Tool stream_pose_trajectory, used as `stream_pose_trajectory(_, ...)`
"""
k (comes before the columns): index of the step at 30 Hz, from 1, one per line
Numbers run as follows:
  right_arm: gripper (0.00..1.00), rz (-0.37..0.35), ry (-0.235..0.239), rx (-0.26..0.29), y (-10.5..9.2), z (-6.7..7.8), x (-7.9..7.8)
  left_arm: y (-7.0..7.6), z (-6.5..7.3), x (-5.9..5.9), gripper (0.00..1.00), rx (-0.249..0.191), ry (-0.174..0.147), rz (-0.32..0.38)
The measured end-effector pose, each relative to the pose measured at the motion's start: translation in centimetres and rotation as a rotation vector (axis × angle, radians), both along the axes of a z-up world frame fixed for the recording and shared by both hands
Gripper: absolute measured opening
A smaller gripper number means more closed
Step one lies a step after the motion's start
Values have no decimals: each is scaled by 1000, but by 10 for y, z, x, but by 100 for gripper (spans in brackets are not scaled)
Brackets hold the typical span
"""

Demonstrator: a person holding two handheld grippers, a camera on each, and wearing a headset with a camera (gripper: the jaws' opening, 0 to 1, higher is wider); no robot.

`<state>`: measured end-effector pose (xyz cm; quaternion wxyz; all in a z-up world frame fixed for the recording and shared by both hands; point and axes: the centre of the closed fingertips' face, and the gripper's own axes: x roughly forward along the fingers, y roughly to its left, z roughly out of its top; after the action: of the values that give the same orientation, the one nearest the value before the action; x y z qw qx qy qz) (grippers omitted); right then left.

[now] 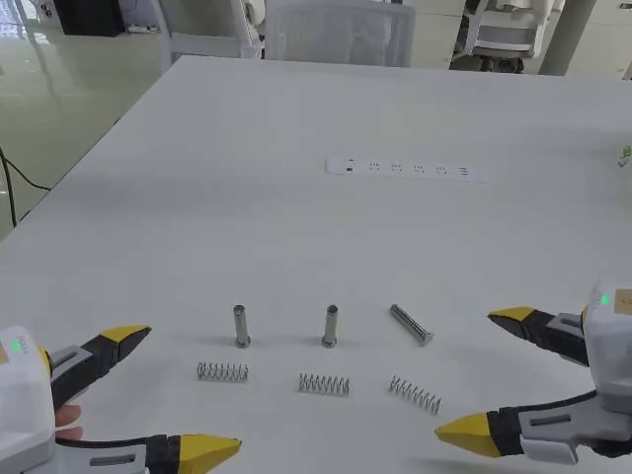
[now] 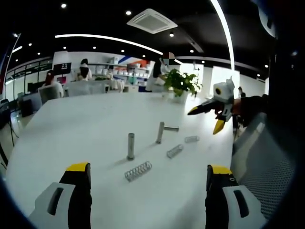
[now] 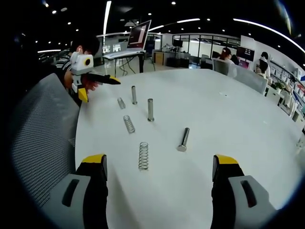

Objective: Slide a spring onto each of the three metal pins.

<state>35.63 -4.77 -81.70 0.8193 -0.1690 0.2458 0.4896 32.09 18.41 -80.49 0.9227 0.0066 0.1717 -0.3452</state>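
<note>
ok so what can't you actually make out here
head view: power strip too small to read its switch position
head view: green item cut off by the right edge
left gripper view: farthest spring small and blurred, coils unclear
head view: left tongs and right tongs cut off at the bottom corners

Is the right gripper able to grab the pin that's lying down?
Probably yes. The right gripper is open, and that pin lies on bare table close in front of it with nothing between them. The nearest spring lies off to one side.
</note>
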Motion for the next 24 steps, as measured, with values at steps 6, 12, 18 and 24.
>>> stream_pose_trajectory(6,91,0,0,-1,0,0,0,0,0,0,98,0,-1,1)
stream_pose_trajectory(12,91,-2,0,1,0,0,0,0,0,0,98,1,0,1)
stream_pose_trajectory(18,91,-2,0,2,0,-1,0,0,0,0,98,1,1,0)
stream_pose_trajectory(24,91,-3,2,4,0,-1,0,-1,-1,0,98,2,2,-1)
